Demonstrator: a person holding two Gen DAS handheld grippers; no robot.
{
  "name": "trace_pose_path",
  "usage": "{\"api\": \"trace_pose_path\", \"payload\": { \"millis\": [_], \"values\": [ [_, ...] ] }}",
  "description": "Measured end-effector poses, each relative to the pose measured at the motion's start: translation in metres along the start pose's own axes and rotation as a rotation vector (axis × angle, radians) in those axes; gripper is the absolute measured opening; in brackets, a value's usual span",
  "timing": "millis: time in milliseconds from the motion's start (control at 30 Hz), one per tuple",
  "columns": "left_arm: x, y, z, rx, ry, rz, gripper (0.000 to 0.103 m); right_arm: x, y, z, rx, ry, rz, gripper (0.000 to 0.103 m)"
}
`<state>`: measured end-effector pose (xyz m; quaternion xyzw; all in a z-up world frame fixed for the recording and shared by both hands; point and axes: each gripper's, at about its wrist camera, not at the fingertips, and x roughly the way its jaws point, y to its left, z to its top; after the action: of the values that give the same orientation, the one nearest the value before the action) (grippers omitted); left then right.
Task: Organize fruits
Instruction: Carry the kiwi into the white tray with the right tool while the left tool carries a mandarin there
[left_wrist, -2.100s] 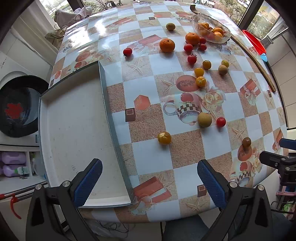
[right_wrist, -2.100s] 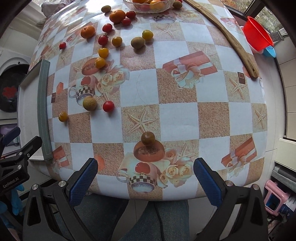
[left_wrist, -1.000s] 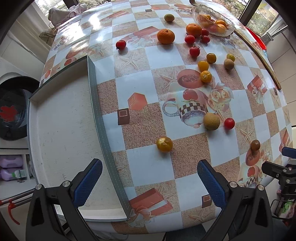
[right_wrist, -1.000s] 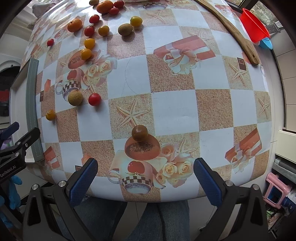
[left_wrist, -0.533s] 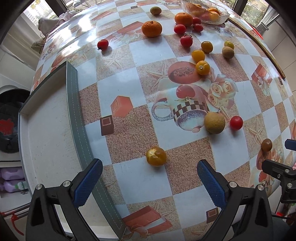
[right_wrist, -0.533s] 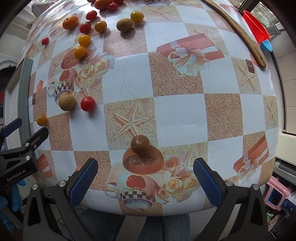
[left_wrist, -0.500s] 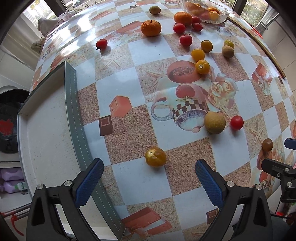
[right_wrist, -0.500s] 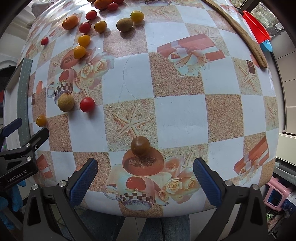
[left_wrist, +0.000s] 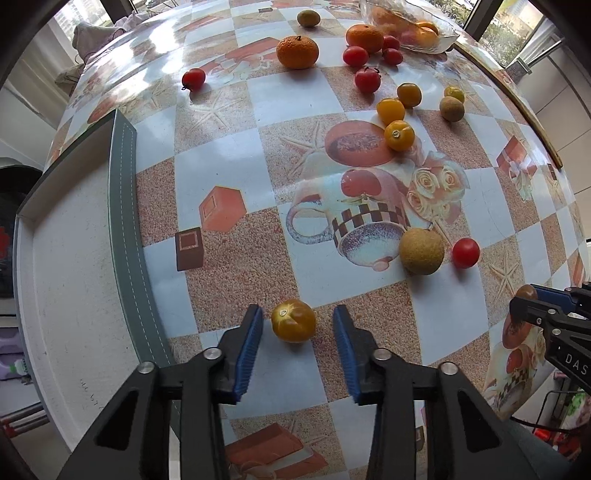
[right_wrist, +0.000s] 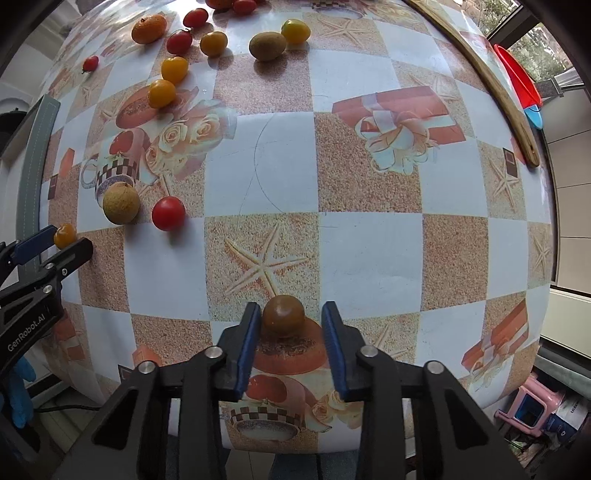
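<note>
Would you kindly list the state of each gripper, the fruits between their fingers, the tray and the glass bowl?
left gripper: open, fingers either side of the fruit
yellow tomato: on the table, ungripped
right gripper: open, nearly closed on the fruit
brown fruit: on the table
tray: nothing visible inside
glass bowl: holds fruit

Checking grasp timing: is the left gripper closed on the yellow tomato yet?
Not yet: left gripper is open, gaps showing on both sides of the yellow tomato.

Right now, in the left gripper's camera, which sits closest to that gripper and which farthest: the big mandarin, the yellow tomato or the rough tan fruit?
1. Yellow tomato, between the left gripper fingers.
2. Rough tan fruit, mid-table, right.
3. Big mandarin, far end.
</note>
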<state>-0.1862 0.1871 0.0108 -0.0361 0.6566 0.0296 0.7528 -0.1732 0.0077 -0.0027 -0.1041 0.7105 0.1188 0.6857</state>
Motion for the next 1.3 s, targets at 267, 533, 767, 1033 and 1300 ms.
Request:
{"api": "trace_pose_path", "payload": {
  "millis": [267,533,767,1033,1300],
  "values": [
    [-0.026,0.022,0.007,-0.079,-0.008,-0.096,0.024,-0.012,-0.02,0.001,0.054,-0.011,0.107,0.022],
    [-0.055,0.042,-0.005,-0.115,-0.051,-0.102,0.024,-0.033,-0.009,0.02,0.048,-0.031,0.153,0.022],
    [-0.07,0.059,-0.023,-0.182,-0.09,-0.1,0.024,-0.058,0.003,0.025,-0.015,-0.051,0.173,0.022],
    [-0.085,0.098,-0.043,-0.284,-0.129,-0.053,0.024,-0.083,0.045,0.036,-0.155,-0.068,0.216,0.022],
    [-0.082,0.155,-0.078,-0.408,-0.123,0.042,0.024,-0.087,0.131,0.045,-0.331,-0.047,0.271,0.022]
  ]
}}
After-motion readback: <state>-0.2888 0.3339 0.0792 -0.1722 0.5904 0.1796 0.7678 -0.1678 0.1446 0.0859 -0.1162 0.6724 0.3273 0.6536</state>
